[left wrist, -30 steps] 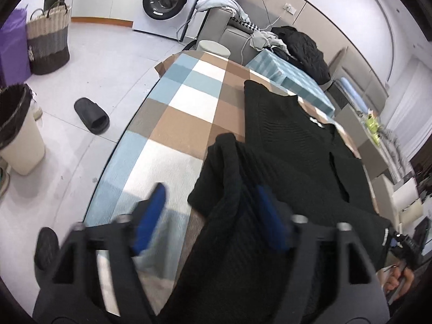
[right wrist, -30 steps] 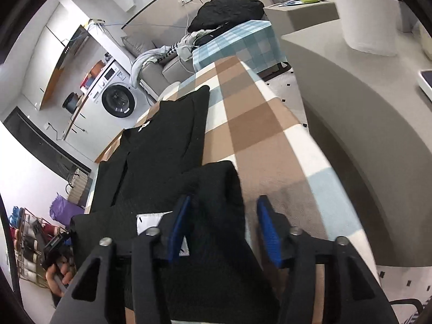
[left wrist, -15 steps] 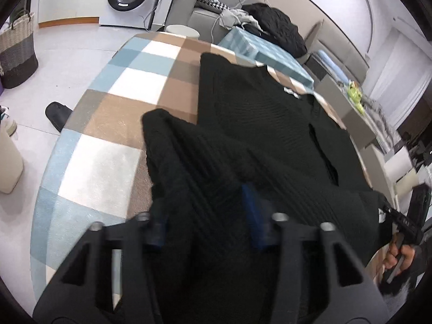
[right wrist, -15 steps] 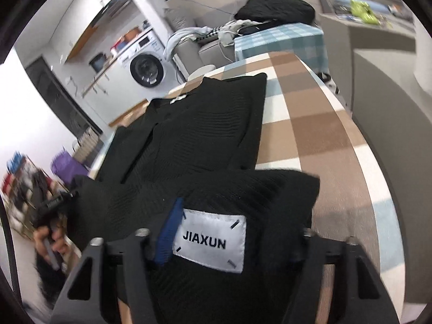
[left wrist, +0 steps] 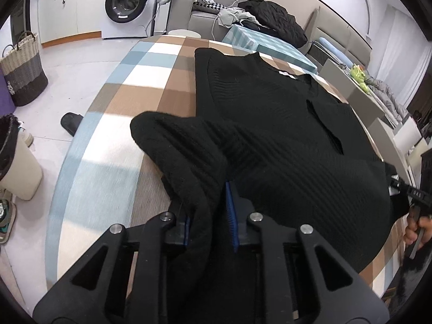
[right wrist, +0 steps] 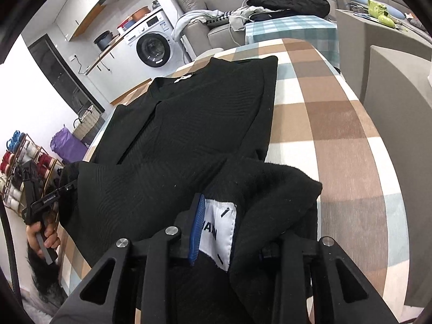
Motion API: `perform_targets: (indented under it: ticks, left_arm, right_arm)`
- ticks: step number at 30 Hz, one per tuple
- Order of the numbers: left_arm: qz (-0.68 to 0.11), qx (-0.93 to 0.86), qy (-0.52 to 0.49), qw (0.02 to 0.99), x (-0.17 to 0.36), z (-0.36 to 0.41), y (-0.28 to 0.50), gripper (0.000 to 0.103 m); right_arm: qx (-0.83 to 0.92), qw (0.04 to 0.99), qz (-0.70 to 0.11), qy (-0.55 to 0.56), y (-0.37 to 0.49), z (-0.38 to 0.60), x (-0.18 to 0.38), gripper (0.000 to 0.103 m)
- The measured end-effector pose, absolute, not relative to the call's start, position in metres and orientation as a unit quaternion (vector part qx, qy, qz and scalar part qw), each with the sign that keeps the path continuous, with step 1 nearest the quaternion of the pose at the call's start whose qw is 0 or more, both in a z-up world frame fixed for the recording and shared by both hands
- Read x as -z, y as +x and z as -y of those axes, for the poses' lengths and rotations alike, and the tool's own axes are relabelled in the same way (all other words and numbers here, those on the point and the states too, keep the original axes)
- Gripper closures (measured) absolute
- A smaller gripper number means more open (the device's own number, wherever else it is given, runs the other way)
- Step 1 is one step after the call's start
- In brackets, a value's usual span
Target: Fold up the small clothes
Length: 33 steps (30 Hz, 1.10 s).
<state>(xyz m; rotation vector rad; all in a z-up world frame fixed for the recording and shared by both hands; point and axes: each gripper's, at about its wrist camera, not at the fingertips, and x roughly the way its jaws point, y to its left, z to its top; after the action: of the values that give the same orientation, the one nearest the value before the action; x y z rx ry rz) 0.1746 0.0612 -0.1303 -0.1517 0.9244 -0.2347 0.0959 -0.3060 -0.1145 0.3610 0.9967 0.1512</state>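
Observation:
A black knit sweater (left wrist: 270, 113) lies spread on the checked tablecloth (left wrist: 113, 145), collar at the far end. My left gripper (left wrist: 209, 213) is shut on the sweater's near hem corner and holds it lifted above the cloth. My right gripper (right wrist: 216, 229) is shut on the other hem corner, beside a white brand label (right wrist: 220, 229); the right finger is hidden under fabric. The sweater (right wrist: 205, 118) also shows in the right wrist view, with the checked cloth (right wrist: 332, 124) to its right. The right gripper (left wrist: 413, 197) shows at the right edge of the left view.
A washing machine (left wrist: 127, 2), a woven basket (left wrist: 23, 75), a bin (left wrist: 13, 162) and a slipper (left wrist: 70, 122) stand on the floor to the left. A sofa with clothes (left wrist: 267, 19) is beyond the table. A grey counter (right wrist: 399, 86) borders the table's right side.
Both grippers closed from open onto the sweater's near hem corners, lifted them, and carried the hem forward over the sweater's body.

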Motion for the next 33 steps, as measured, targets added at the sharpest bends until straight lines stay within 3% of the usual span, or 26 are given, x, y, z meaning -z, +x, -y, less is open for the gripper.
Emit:
perform_targets:
  ticks: [9,16,27,29,30,31,33]
  left_arm:
    - [-0.447,0.105,-0.069,0.885,0.131,-0.067,0.137,0.09]
    - [-0.432,0.104,-0.1,0.89,0.117,-0.086,0.126,0.089]
    - [-0.409,0.099,-0.112,0.9,0.097,-0.096,0.108,0.089]
    - [-0.394,0.1,-0.114,0.906,0.092,-0.098,0.105,0.094]
    - [-0.39,0.101,-0.114,0.908,0.09,-0.098,0.104,0.098]
    - [-0.386,0.102,-0.114,0.91,0.087,-0.098,0.104,0.098]
    - [-0.373,0.105,-0.116,0.915,0.078,-0.099,0.103,0.099]
  right_arm:
    - [-0.09,0.857,-0.482,0.159,0.078,0.305,0.114,0.072]
    - [-0.069,0.867,-0.467,0.16,0.063,0.318,0.102,0.055]
    - [-0.046,0.87,-0.44,0.218,0.03,0.349,0.097,0.054]
    - [-0.042,0.876,-0.427,0.22,0.028,0.35,0.093,0.063]
    - [-0.037,0.881,-0.422,0.211,0.027,0.35,0.092,0.087]
    - [-0.029,0.886,-0.422,0.193,0.029,0.347,0.091,0.098]
    - [-0.024,0.896,-0.406,0.18,0.029,0.346,0.085,0.099]
